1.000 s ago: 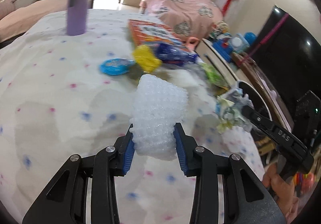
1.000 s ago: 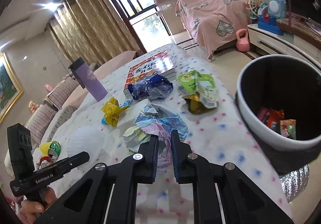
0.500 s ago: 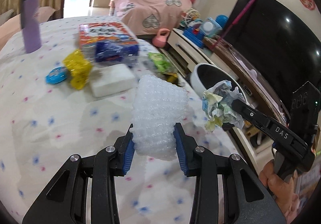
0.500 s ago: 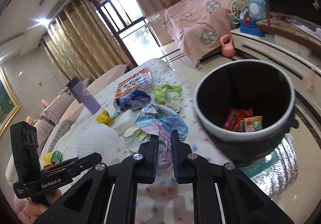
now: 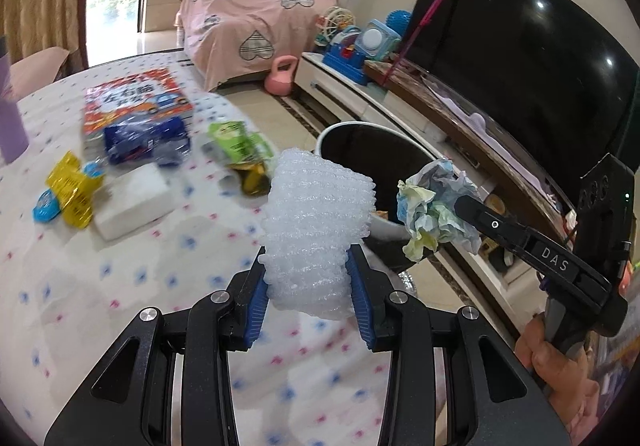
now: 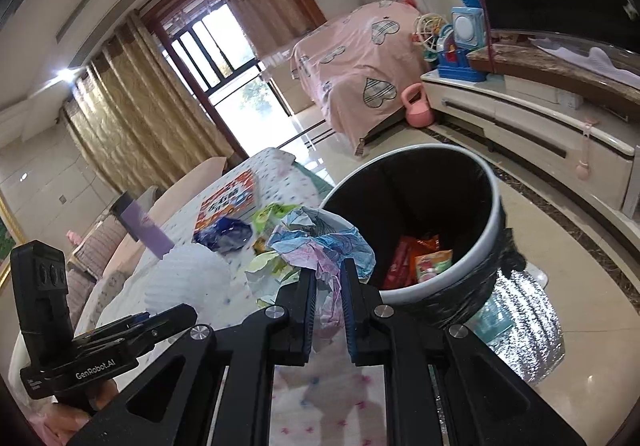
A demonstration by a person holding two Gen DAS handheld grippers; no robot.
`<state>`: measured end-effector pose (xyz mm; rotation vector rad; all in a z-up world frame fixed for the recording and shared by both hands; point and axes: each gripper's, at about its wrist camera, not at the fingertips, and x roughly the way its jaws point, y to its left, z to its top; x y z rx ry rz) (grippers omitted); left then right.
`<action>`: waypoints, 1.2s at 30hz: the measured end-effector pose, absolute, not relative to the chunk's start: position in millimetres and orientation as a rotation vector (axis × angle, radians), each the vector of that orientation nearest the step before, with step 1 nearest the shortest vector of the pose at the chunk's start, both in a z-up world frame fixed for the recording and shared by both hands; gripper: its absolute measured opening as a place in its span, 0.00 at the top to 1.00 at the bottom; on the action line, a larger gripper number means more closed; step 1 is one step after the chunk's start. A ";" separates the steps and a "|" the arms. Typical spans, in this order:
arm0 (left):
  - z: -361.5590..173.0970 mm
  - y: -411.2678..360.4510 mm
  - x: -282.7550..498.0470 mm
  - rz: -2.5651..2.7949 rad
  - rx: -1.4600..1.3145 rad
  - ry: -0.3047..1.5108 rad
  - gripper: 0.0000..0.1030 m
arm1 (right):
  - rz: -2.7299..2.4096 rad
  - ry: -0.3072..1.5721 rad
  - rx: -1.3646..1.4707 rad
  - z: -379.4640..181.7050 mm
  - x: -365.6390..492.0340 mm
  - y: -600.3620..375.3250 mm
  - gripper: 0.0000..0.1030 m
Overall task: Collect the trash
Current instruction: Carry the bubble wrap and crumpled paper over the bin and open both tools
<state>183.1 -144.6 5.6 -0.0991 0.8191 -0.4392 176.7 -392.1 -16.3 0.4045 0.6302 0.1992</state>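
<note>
Both grippers carry trash toward the bin [image 6: 494,206], which stands on the floor just off the table's right edge. The left gripper [image 5: 310,282] has its blue pads clamped on a white foam net sleeve [image 5: 316,222], held upright above the table edge nearest the bin. The right gripper [image 6: 328,306] is pinched nearly closed on a crumpled paper wad [image 6: 320,242], w/ the wad at the bin's near rim in the right wrist view.

What changed: 1 s ago both loads hung over the middle of the dotted tablecloth [image 5: 80,286], w/ the bin only at the frame edge. Since then both hands have swung right; the bin mouth now fills much of the right wrist view, and the left view shows the wad [image 5: 436,206] in front of the opening. Neither grip has slackened; the sleeve sits between the pads as before.

Meaning for the task: the carry looks almost done, the drop likely next, right hand first. Snack wrappers [image 6: 420,258] already lie in the bin's bottom. Left to collect on the table, toward its far edge: a green packet [image 5: 236,138], a blue wrapper [image 5: 144,138], a yellow wrapper [image 5: 72,186] and a small blue disc [image 5: 44,204]. A white block [image 5: 132,202], a picture book [image 5: 136,102] and a purple bottle [image 5: 10,118] also sit there; whether those count as trash, can't say.
</note>
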 end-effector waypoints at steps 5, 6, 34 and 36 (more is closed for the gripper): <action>7.2 -166.3 191.6 -0.458 -0.074 0.818 0.65 | 0.181 0.624 0.414 -17.0 178.0 -402.9 0.88; 7.1 -169.4 193.2 -0.461 -0.069 0.820 0.65 | 0.178 0.623 0.416 -16.8 178.7 -405.2 0.88; 5.1 -233.7 245.4 -0.489 0.005 0.840 0.64 | 0.104 0.626 0.413 -14.4 212.1 -441.4 0.88; 3.2 -237.3 248.6 -0.489 0.005 0.848 0.64 | 0.104 0.642 0.415 -18.0 216.6 -441.2 0.88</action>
